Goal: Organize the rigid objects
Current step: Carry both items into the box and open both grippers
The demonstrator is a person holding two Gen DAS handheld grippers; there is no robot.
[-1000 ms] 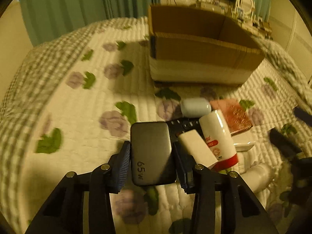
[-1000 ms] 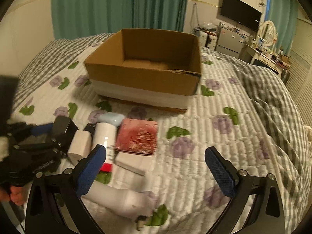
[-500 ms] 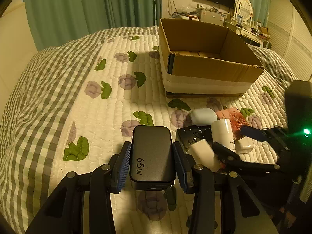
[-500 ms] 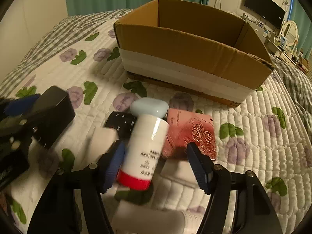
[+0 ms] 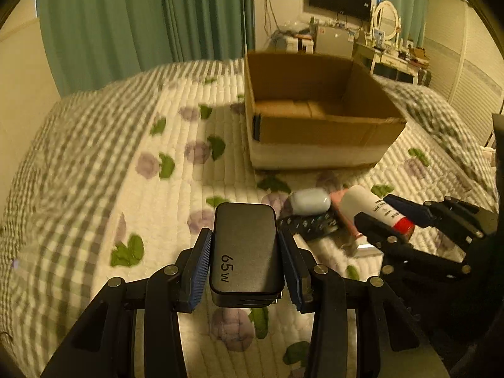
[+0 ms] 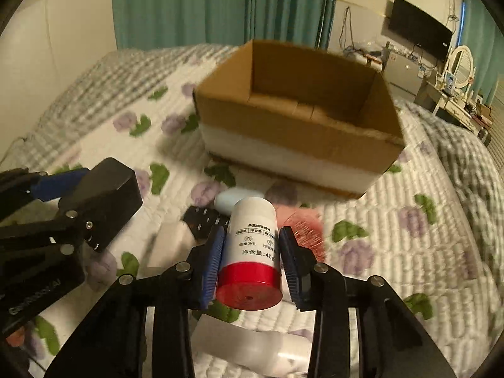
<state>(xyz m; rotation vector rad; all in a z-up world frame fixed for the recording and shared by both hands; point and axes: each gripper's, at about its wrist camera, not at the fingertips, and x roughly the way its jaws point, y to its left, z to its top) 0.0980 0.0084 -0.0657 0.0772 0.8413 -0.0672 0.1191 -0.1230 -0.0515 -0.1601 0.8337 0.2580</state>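
Observation:
My left gripper is shut on a black charger block marked 65W, held a little above the quilt. In the right wrist view the same charger shows at the left. My right gripper is shut on a white bottle with a red cap, cap end toward the camera. From the left wrist view the bottle sits between the right gripper's fingers at the right. The open cardboard box stands on the bed beyond both grippers.
On the flowered quilt lie a pale blue case, a black remote, a pink box and a white tube near my right gripper. Green curtains, a TV and a dresser stand behind the bed.
The right gripper came in over the white bottle and closed on it. The left gripper rose a little, still holding the charger.

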